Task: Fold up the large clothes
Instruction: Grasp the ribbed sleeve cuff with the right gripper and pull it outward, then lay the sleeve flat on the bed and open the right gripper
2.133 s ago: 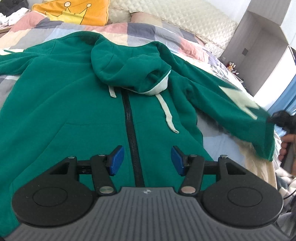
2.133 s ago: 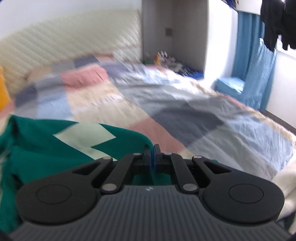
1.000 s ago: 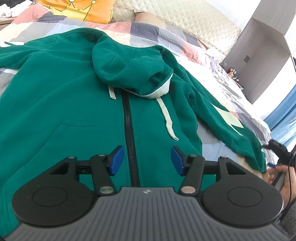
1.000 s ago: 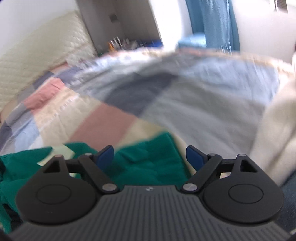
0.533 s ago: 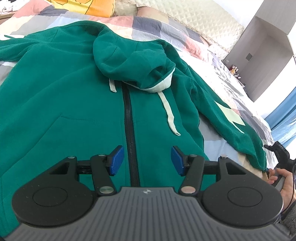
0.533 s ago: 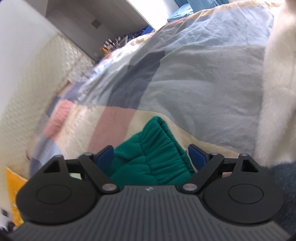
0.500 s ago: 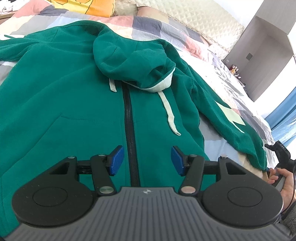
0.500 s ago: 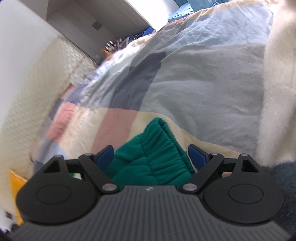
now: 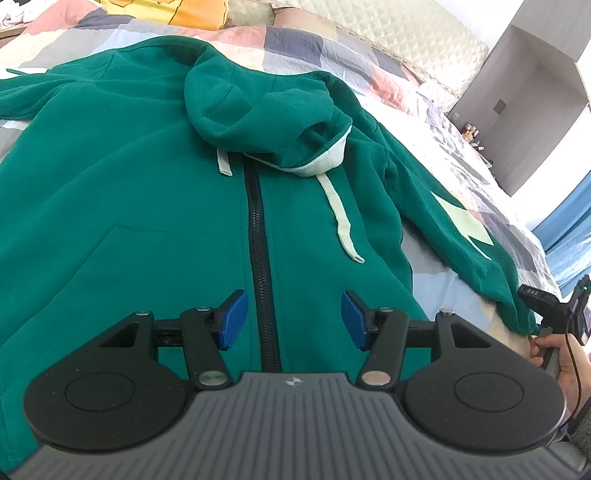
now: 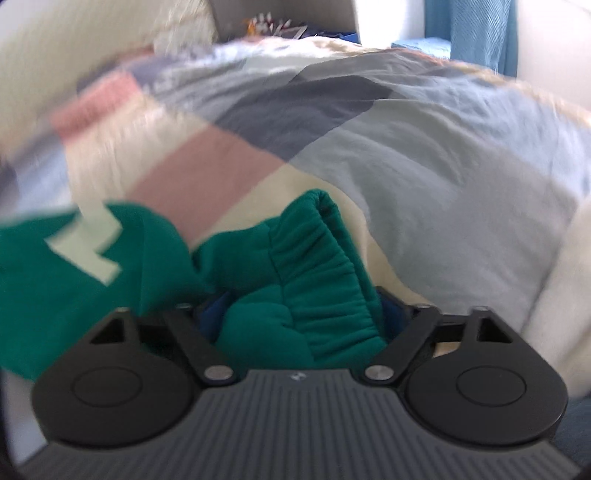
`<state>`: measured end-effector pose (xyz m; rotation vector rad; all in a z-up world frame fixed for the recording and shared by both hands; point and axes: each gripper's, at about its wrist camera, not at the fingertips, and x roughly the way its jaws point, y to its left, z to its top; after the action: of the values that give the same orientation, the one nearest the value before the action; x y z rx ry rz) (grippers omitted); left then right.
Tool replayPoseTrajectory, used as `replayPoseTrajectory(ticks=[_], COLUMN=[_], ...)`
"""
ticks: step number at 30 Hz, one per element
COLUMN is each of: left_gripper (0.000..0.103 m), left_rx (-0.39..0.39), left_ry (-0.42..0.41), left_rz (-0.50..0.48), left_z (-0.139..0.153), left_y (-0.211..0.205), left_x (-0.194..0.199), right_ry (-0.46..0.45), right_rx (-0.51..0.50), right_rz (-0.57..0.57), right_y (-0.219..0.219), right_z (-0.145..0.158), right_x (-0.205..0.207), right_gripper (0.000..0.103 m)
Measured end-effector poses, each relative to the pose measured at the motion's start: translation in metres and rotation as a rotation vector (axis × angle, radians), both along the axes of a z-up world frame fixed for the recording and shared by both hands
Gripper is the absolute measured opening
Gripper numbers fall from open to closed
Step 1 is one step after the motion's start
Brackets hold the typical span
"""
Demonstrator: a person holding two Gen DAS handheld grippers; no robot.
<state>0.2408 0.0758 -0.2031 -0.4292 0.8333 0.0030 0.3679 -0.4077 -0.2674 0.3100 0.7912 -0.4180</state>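
Observation:
A green zip hoodie (image 9: 147,206) lies face up on the bed, its hood flopped over the chest. My left gripper (image 9: 293,319) hovers open just above the lower front, its blue pads (image 9: 232,319) either side of the black zipper (image 9: 258,236), holding nothing. The hoodie's right sleeve (image 9: 454,229) runs out to the bed's edge. There its ribbed cuff (image 10: 314,280) sits bunched between the jaws of my right gripper (image 10: 299,317). Those jaws are closing but still stand wide, and fabric hides most of the pads. A hand (image 9: 554,347) holds that gripper.
A patchwork quilt (image 10: 406,155) covers the bed. A yellow pillow (image 9: 177,11) and a quilted headboard (image 9: 388,40) are at the far end. A grey cabinet (image 9: 535,92) and a blue curtain (image 10: 469,33) stand beyond. White fluffy bedding (image 10: 569,295) hangs at the right edge.
My right gripper has rolled and come down over the sleeve cuff, which now sits deep between its jaws. The left gripper and the hoodie body have stayed put.

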Motion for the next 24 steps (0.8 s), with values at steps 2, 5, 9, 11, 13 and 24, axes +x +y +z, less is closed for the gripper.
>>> replayPoseTrajectory(ticks=[2, 5, 9, 11, 13, 24], left_gripper=[0.062, 0.062, 0.062, 0.062, 0.062, 0.062], left_rx=[-0.003, 0.004, 0.009, 0.016, 0.021, 0.064], left_ry=[-0.001, -0.004, -0.014, -0.018, -0.022, -0.032], left_rz=[-0.002, -0.002, 0.0, -0.001, -0.003, 0.03], left_z=[0.0, 0.0, 0.002, 0.003, 0.004, 0.003], left_y=[0.0, 0.0, -0.001, -0.002, -0.002, -0.001], left_x=[-0.001, -0.001, -0.003, -0.004, -0.005, 0.003], right_ry=[0.022, 0.025, -0.035, -0.091, -0.133, -0.258], right_rx=[-0.058, -0.115, -0.217, -0.272, -0.304, -0.425], right_rz=[0.01, 0.008, 0.018, 0.022, 0.019, 0.084], right_y=[0.007, 0.011, 0.019, 0.019, 0.013, -0.035], right_z=[0.004, 0.012, 0.034, 0.049, 0.063, 0.161], right_x=[0.0, -0.004, -0.018, -0.026, -0.029, 0.037], right_gripper=[0.057, 0.044, 0.039, 0.037, 0.036, 0.033])
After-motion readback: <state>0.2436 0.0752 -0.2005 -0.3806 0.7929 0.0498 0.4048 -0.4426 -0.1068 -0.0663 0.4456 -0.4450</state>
